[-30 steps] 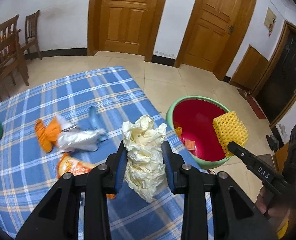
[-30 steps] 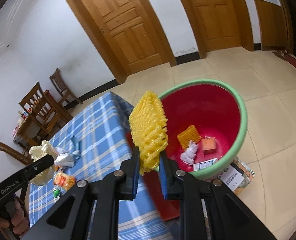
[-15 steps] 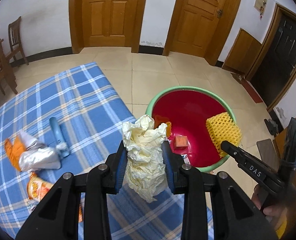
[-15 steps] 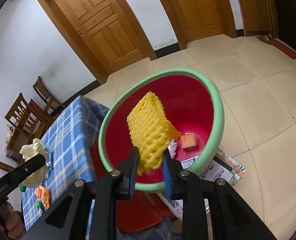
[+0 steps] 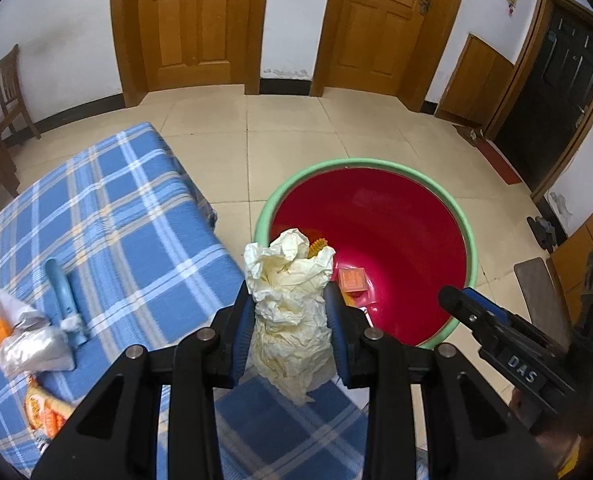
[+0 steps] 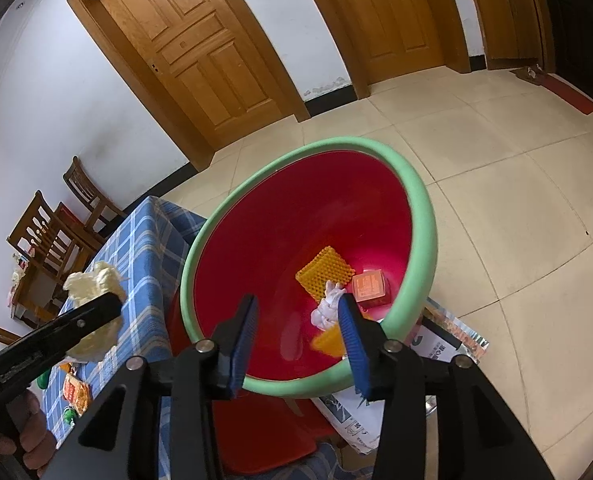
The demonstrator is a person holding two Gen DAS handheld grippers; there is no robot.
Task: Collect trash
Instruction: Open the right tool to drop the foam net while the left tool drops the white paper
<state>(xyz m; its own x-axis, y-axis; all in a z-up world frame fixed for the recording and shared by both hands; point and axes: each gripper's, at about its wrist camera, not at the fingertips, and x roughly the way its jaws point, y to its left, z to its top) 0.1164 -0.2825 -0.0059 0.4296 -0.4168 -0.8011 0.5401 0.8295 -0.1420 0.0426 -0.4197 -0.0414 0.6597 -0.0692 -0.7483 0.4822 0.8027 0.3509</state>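
The left gripper [image 5: 292, 314] clamps a crumpled cream paper wad [image 5: 292, 304] over the blue plaid tablecloth's [image 5: 108, 224] edge nearest the red basin [image 6: 416, 216]. The right gripper [image 6: 298, 330] gapes wide above the basin, where yellow foam netting [image 6: 325, 274] lies.

The red basin [image 6: 416, 208] gapes wide, only small scraps [image 6: 325, 277] at its bottom, blue-checked table [image 5: 108, 220] close alongside.

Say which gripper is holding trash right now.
The left gripper: it is shut on the crumpled paper near the basin. The right gripper is open and empty above the basin.
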